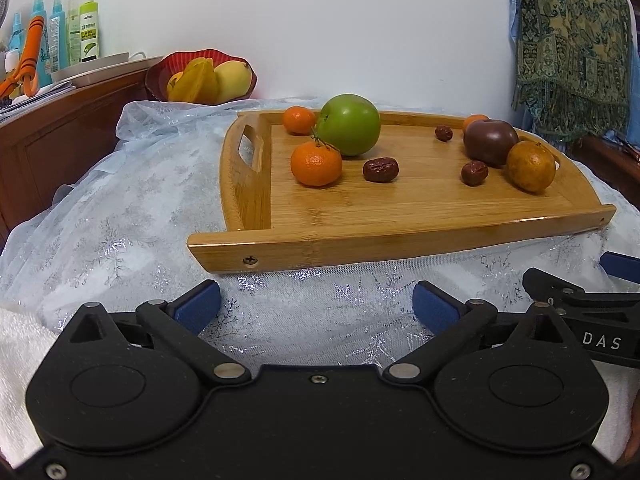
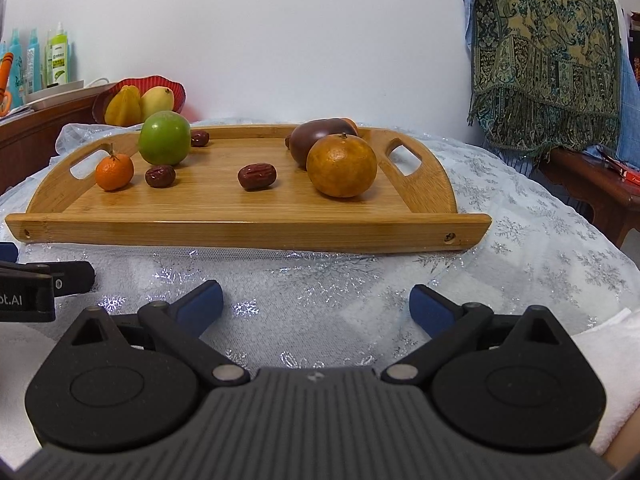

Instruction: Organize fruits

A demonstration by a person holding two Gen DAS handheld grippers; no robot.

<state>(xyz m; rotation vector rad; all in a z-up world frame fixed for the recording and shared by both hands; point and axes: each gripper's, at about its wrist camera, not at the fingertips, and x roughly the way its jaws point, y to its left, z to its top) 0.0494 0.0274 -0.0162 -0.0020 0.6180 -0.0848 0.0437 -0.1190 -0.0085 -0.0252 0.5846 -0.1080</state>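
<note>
A bamboo tray (image 1: pixel 400 236) (image 2: pixel 248 232) lies on the cloth-covered table. On it sit a green apple (image 1: pixel 349 125) (image 2: pixel 164 137), small oranges (image 1: pixel 316 164) (image 2: pixel 114 172), a dull orange (image 1: pixel 531 167) (image 2: pixel 342 167), a dark purple fruit (image 1: pixel 490 142) (image 2: pixel 312 136) and several red dates (image 1: pixel 381 169) (image 2: pixel 257 176). My left gripper (image 1: pixel 316 308) is open and empty, in front of the tray's near edge. My right gripper (image 2: pixel 316 306) is open and empty, also short of the tray. Each shows at the other view's side edge.
A red bowl (image 1: pixel 200 76) (image 2: pixel 140 100) with yellow fruits stands behind the tray at left. Bottles (image 1: pixel 86 28) stand on a wooden cabinet at far left. A patterned cloth (image 1: pixel 572 48) (image 2: pixel 544 52) hangs at right above a wooden bench (image 2: pixel 592 184).
</note>
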